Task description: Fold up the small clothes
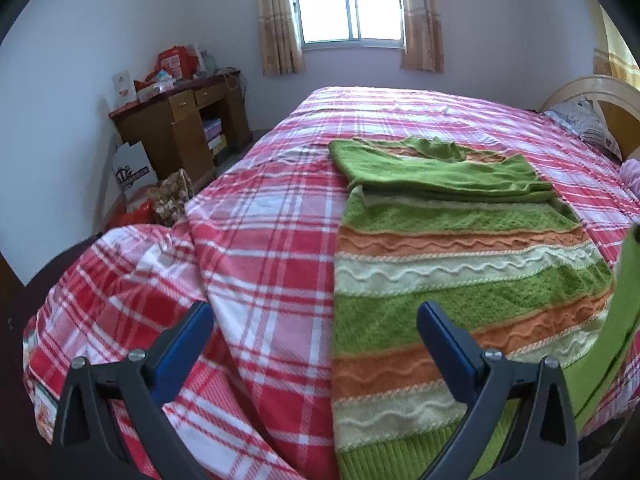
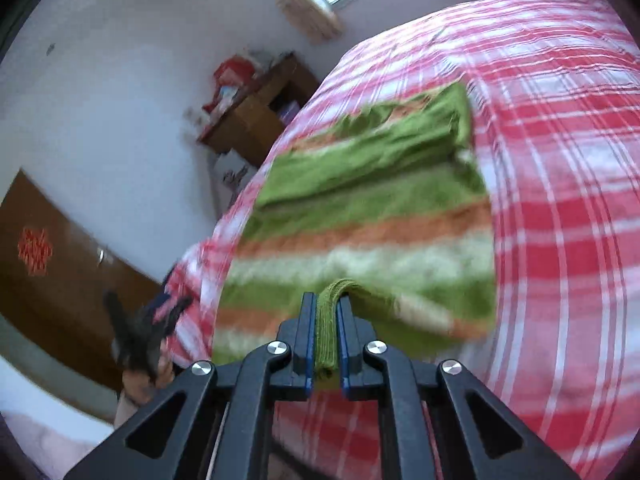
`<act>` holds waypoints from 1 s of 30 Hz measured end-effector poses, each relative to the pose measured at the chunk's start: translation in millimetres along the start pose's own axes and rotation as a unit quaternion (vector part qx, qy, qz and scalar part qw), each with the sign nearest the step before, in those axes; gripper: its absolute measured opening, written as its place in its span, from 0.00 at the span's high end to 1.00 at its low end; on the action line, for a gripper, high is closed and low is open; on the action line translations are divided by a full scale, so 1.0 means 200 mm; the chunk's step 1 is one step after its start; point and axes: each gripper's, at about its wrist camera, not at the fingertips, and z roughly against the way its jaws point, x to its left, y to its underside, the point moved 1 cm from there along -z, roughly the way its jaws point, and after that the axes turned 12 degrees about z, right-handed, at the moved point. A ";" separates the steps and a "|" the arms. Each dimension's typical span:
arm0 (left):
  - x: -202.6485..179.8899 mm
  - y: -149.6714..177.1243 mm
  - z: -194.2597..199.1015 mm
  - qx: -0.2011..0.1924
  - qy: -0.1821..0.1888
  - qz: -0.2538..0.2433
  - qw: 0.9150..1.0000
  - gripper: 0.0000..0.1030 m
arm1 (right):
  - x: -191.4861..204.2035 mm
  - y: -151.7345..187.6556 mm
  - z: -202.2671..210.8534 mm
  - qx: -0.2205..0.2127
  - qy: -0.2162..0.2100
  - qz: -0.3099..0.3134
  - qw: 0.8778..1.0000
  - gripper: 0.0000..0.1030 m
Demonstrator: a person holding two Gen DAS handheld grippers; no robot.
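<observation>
Sweater [image 1: 460,280] on the bed [image 1: 272,240] is half folded; right tool [image 2: 327,320] pinching its cuff [image 2: 326,336], left tool [image 1: 316,344] spread empty.

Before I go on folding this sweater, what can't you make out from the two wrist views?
- Sweater right edge and lifted sleeve: cut off by the left view's frame edge.
- Right gripper and the sleeve end it pinches: absent from the left view.
- Sweater knit, left gripper: motion-blurred in the right view.
- Desk clutter: too small.
</observation>
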 end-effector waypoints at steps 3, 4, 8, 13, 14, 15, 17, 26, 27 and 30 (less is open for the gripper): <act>0.02 -0.05 -0.01 -0.003 0.003 -0.004 1.000 0.00 | -0.10 -0.11 -0.09 -0.010 0.033 -0.010 0.999 0.92; 0.02 -0.07 -0.02 -0.002 0.004 -0.004 1.000 0.00 | -0.15 -0.13 -0.13 -0.009 0.043 -0.021 0.999 0.92; 0.09 -0.12 -0.04 0.004 0.021 0.009 1.000 0.00 | -0.30 -0.15 -0.28 0.005 0.083 -0.046 0.995 0.92; 0.15 -0.12 -0.06 0.024 0.067 0.016 0.997 0.00 | -0.41 -0.08 -0.37 0.016 0.089 -0.080 0.993 0.92; 0.14 -0.11 -0.06 0.026 0.079 0.010 0.996 0.00 | -0.41 -0.07 -0.38 0.014 0.089 -0.079 0.993 0.92; 0.13 -0.10 -0.06 0.028 0.091 0.003 0.995 0.00 | -0.40 -0.07 -0.37 0.012 0.089 -0.076 0.993 0.92; 0.08 -0.07 -0.07 0.032 0.112 -0.012 0.993 0.00 | -0.39 -0.07 -0.37 0.012 0.092 -0.069 0.993 0.92; -0.03 0.09 -0.27 0.100 0.103 -0.003 0.990 0.37 | -0.36 -0.08 -0.40 0.020 0.107 -0.052 0.993 0.92; -0.04 0.11 -0.27 0.105 0.106 -0.002 0.989 0.39 | -0.36 -0.08 -0.40 0.019 0.106 -0.052 0.993 0.92; -0.04 0.13 -0.26 0.103 0.114 0.005 0.988 0.62 | -0.36 -0.07 -0.40 0.017 0.105 -0.055 0.993 0.92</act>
